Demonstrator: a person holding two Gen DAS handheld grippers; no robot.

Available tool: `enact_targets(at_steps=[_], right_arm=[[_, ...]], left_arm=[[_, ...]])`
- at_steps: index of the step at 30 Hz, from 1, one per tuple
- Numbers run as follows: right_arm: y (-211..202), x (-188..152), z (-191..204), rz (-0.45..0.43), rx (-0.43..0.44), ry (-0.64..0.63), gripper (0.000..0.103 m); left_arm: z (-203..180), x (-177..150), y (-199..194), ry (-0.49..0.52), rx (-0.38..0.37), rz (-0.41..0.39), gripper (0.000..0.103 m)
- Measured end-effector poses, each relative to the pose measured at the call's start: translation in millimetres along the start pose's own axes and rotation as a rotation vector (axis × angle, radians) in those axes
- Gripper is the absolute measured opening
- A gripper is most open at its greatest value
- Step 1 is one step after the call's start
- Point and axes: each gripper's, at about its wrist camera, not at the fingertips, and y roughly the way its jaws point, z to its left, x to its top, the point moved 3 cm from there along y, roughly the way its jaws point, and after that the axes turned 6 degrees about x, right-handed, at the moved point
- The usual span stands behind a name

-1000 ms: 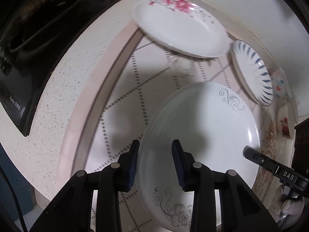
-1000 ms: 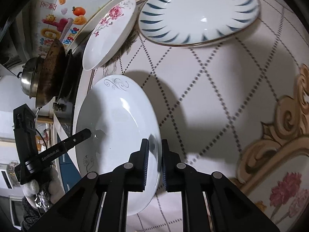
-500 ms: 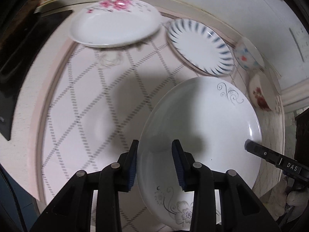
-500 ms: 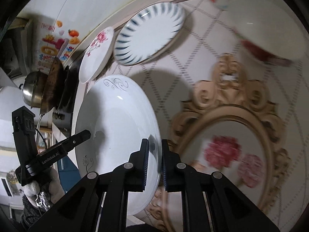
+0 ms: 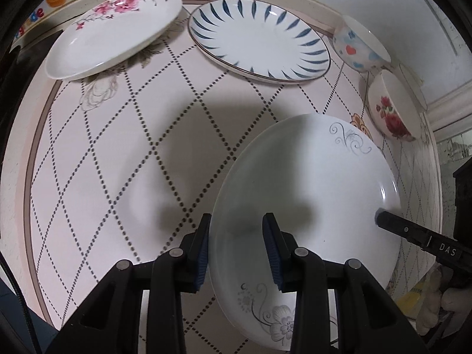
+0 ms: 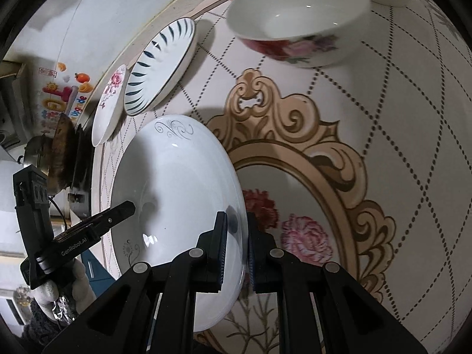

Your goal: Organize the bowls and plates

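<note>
The right hand-held gripper (image 6: pixel 236 246) pinches the near rim of the white plate (image 6: pixel 177 206), one finger inside the rim and one outside. The left hand-held gripper (image 5: pixel 236 250) is spread, its jaws straddling the opposite rim of the same plate without visible contact. The plate is carried tilted above the tabletop (image 5: pixel 118 147), clear of the patterned cover.

The controlling relation: the other plates lie ahead of the left hand-held gripper along the far edge of the tabletop. The blue-striped plate (image 5: pixel 259 38) sits roughly mid-edge, with the pink-flower plate (image 5: pixel 115 32) just beside it toward the far left corner. The two bowls, one with a heart print (image 5: pixel 360 47) and one with a rose print (image 5: pixel 392 112), stand toward the far right corner. Judged from this layout, stacking the white plate requires travel forward and away from the right hand-held gripper.
</note>
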Motion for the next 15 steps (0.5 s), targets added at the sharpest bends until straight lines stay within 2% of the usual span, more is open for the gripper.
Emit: enact_targets(at_steps=[15], right_arm=[[-2.4,-0.2,-9.8,0.008,-0.014,0.018,0.014]], left_arm=[[-9.8,-2.2,9.8,0.044,0.029,0.008,0.031]])
